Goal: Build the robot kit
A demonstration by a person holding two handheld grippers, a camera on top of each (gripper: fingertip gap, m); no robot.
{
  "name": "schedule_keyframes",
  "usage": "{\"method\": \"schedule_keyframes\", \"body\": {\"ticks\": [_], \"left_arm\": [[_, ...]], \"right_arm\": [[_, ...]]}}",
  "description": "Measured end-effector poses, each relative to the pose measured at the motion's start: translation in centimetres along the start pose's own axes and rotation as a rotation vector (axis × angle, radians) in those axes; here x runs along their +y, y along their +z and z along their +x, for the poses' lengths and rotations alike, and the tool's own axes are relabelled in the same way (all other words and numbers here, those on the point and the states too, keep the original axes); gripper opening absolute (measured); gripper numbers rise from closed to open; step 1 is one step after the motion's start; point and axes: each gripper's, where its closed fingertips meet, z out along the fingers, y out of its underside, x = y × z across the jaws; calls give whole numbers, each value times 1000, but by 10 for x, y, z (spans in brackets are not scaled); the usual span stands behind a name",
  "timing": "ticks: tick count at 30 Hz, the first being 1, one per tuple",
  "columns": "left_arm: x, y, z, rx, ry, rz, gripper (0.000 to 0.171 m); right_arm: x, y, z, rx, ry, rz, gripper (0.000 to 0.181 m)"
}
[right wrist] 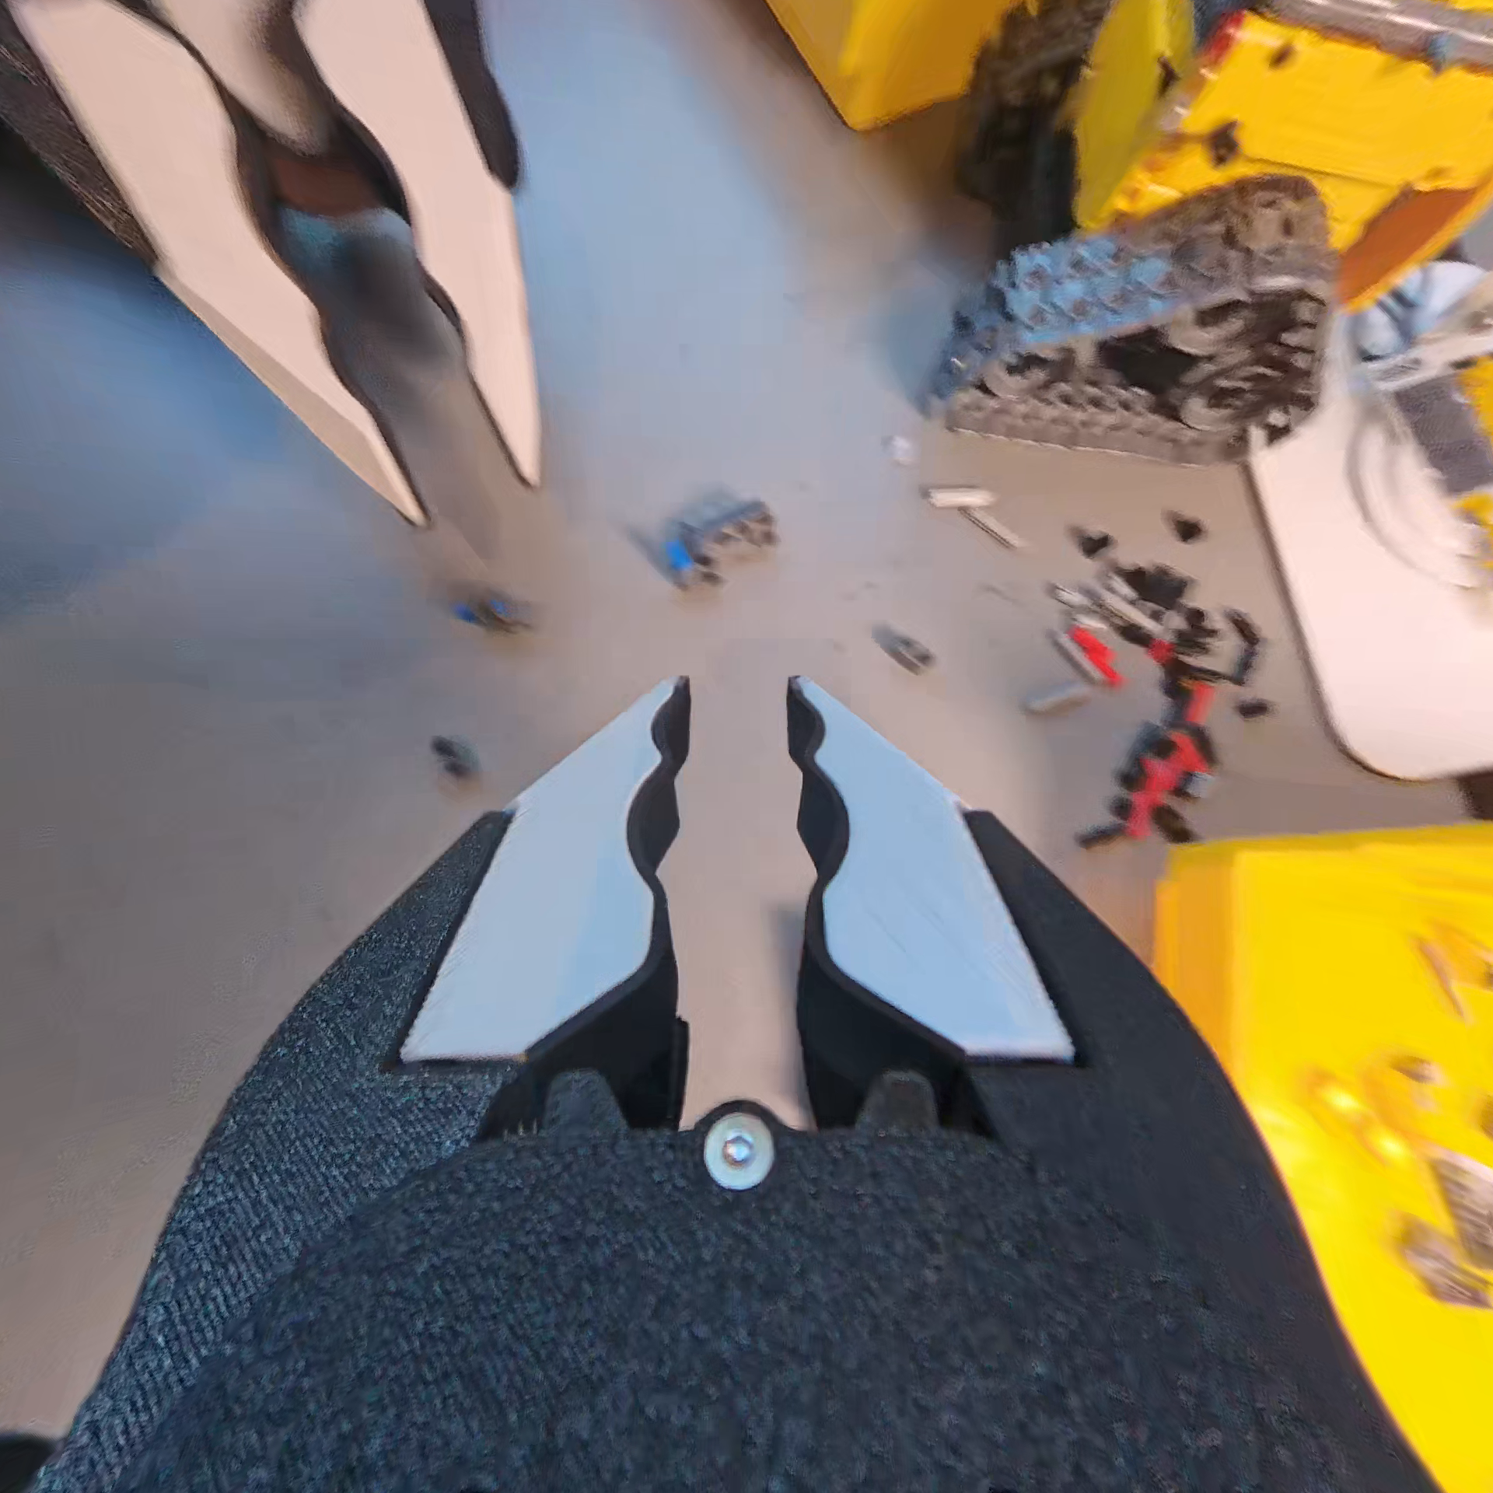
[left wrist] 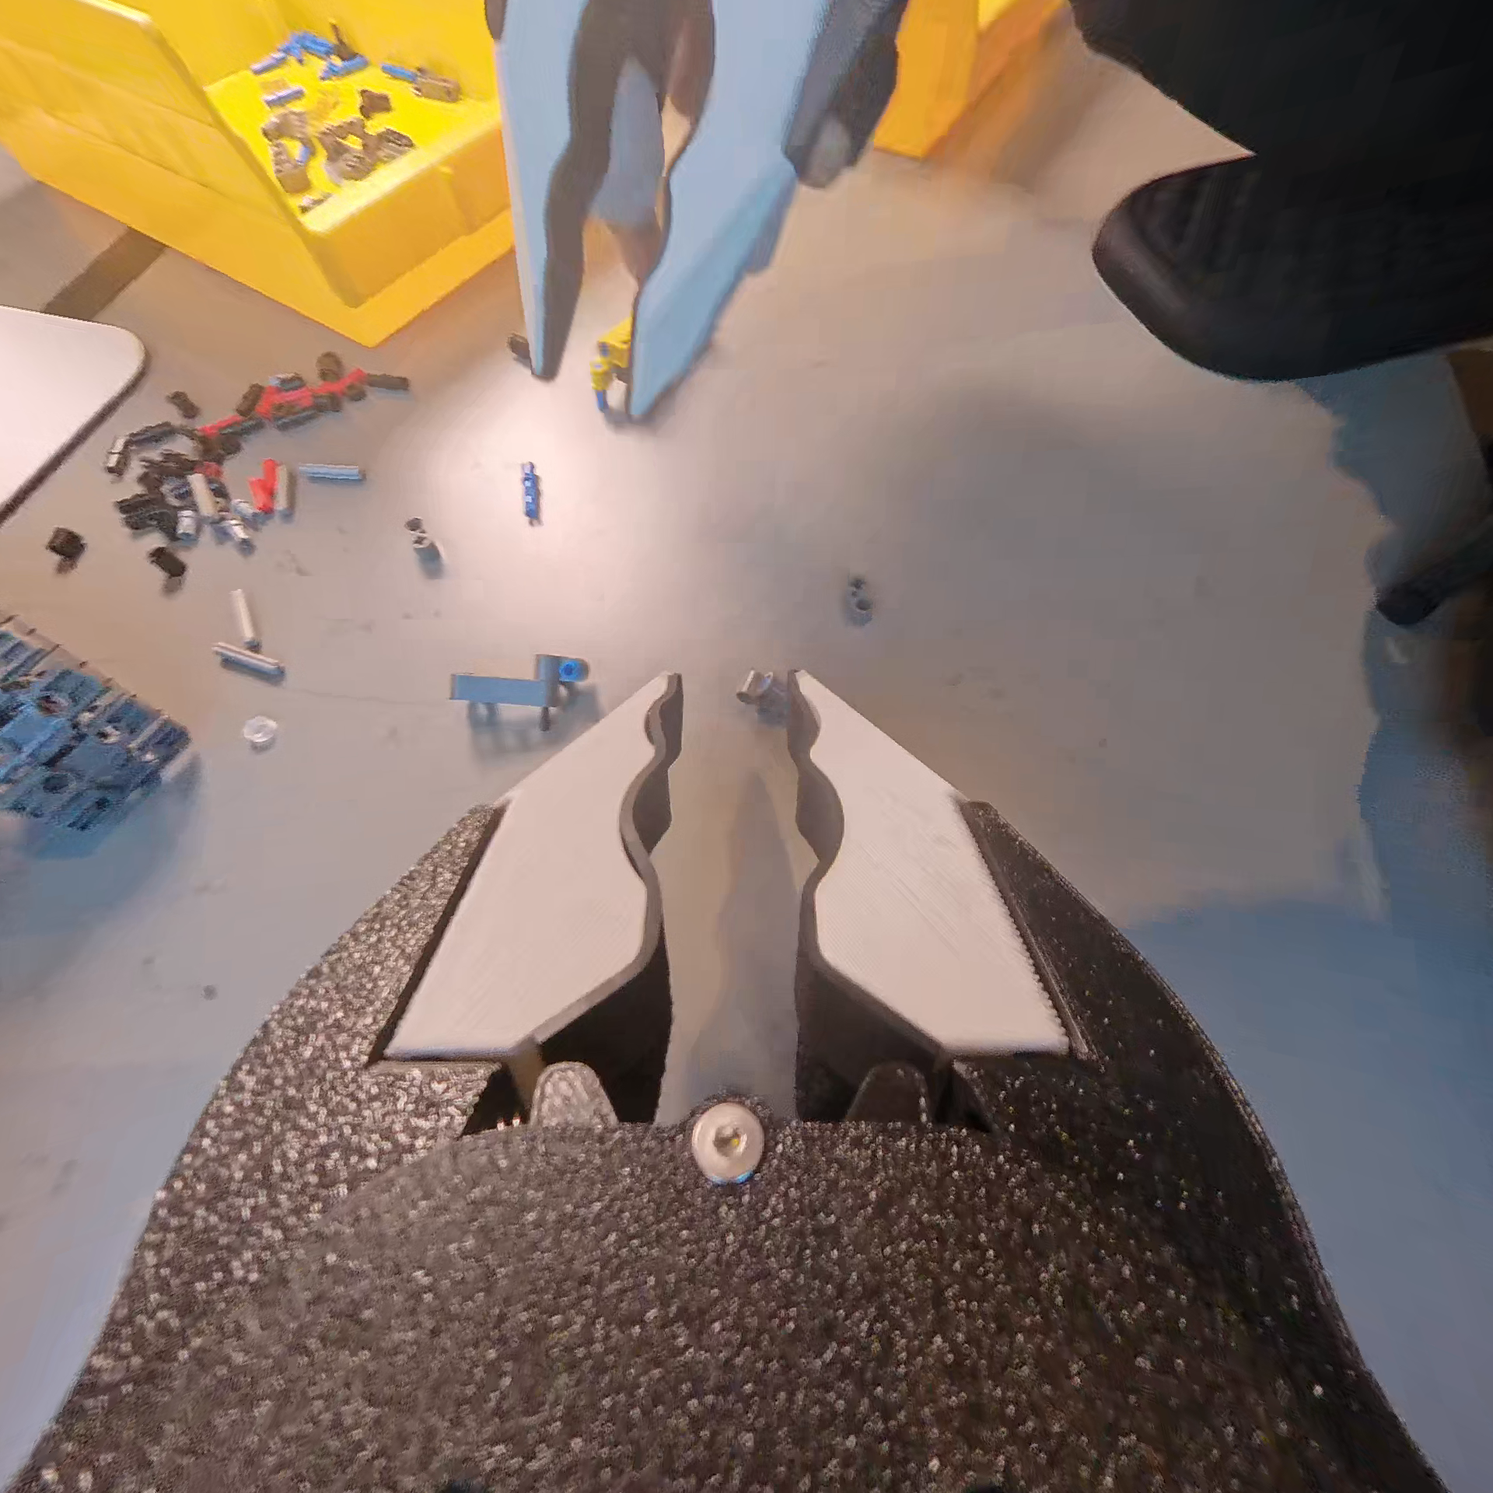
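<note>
Two hand-held grippers work over a grey table [left wrist: 1010, 501] strewn with small plastic building-toy parts. The left gripper [left wrist: 733, 687] hovers low with its jaws parted by a narrow gap and nothing between them; a small dark grey connector [left wrist: 761, 693] lies on the table just off the inner edge of its right fingertip, close enough that contact cannot be ruled out.

At 12 o'clock in the left wrist view the right gripper [left wrist: 590, 392] points down at the table, jaws slightly apart, with a small yellow-and-blue piece [left wrist: 610, 367] against the inside of one finger; whether it is pinched or merely lying beside the tip cannot be told. In the right wrist view that gripper's own jaws show a narrow empty gap over bare table, and the yellow piece does not appear there.

A short blue pin [left wrist: 529, 489] lies between the two grippers. At 10 o'clock of the left gripper sit a grey angled beam with a blue peg [left wrist: 517, 687] and, farther out, a scatter of black, red and grey pieces [left wrist: 218, 460]. A yellow bin [left wrist: 339, 267] holding more parts stands at 11 o'clock, and a blue studded assembly [left wrist: 73, 743] sits at 9 o'clock. The right wrist view shows a yellow-and-black tracked model [right wrist: 1147, 323] at 1 o'clock, badly blurred.
</note>
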Motion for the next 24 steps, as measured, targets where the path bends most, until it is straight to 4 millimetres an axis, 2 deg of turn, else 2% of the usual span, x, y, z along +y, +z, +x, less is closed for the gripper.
{"method": "schedule_keyframes", "body": {"ticks": [2, 4, 7, 10, 14, 20, 24], "left_arm": [[-2, -2, -7, -24, -25, 21, 25], [-1, -1, -12, -39, -43, 31, 24], [0, -1, -19, -81, -29, 31, 24], [0, -1, -19, -82, -22, 36, 23], [0, -2, -17, -70, -23, 44, 23], [0, 1, -14, -61, -19, 43, 23], [-3, 2, -14, -75, -21, 55, 23]], "right_arm": [[18, -2, 31, 39, -91, -120, 24], [36, 7, 45, 2, -160, -231, 26], [49, 24, 49, -70, -198, -312, 31], [57, 34, 46, -144, -174, -353, 26], [54, 38, 40, -211, -123, -318, 7], [53, 37, 38, -184, -146, -295, 5], [30, 29, 31, -146, -152, -177, 5]]}}
